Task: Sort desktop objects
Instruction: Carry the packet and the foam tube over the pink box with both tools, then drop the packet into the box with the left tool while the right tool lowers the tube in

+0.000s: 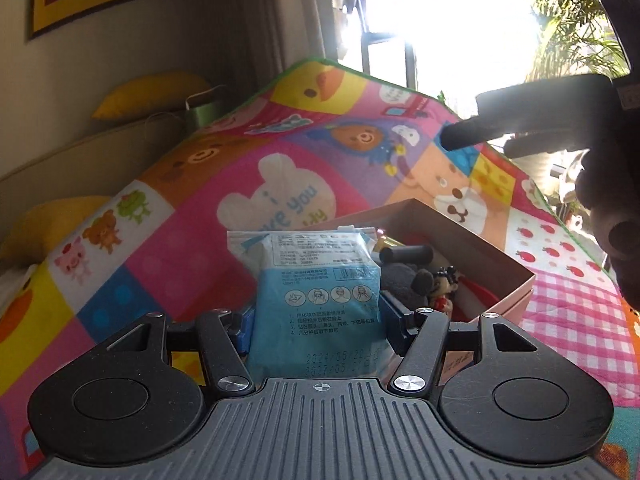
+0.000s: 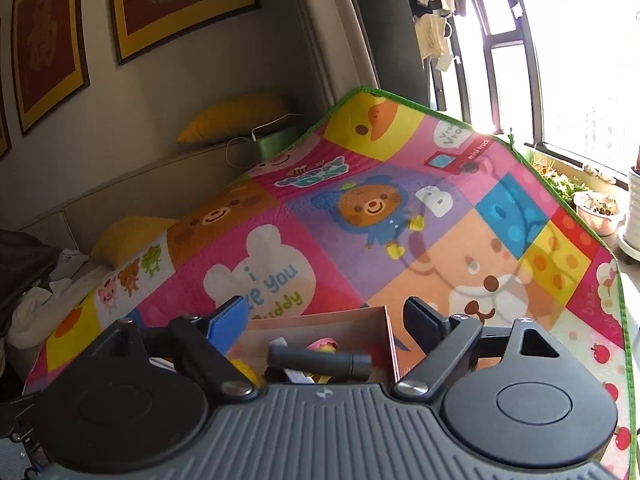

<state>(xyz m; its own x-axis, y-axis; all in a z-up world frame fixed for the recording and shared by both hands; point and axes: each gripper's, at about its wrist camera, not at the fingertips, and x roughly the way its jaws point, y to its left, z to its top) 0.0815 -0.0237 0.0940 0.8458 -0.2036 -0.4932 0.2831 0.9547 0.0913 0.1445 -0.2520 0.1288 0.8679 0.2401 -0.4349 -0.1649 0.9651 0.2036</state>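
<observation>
My left gripper (image 1: 318, 320) is shut on a blue and white packet (image 1: 316, 276) with printed instructions, held upright between the pads. Behind it to the right stands a pink cardboard box (image 1: 516, 292) holding a black cylinder (image 1: 406, 255), a grey plush mouse (image 1: 404, 280) and a small figurine (image 1: 444, 284). My right gripper (image 1: 480, 146) shows as a dark shape at upper right, above the box. In the right wrist view my right gripper (image 2: 322, 312) is open and holds nothing. Below it lie the box (image 2: 384, 332) and the black cylinder (image 2: 316, 360).
A bright cartoon play mat (image 2: 400, 220) covers the surface, with green edging at the far and right sides. A sofa with yellow cushions (image 2: 236, 118) runs along the left. Plant pots (image 2: 598, 210) stand on the sill by the window at right.
</observation>
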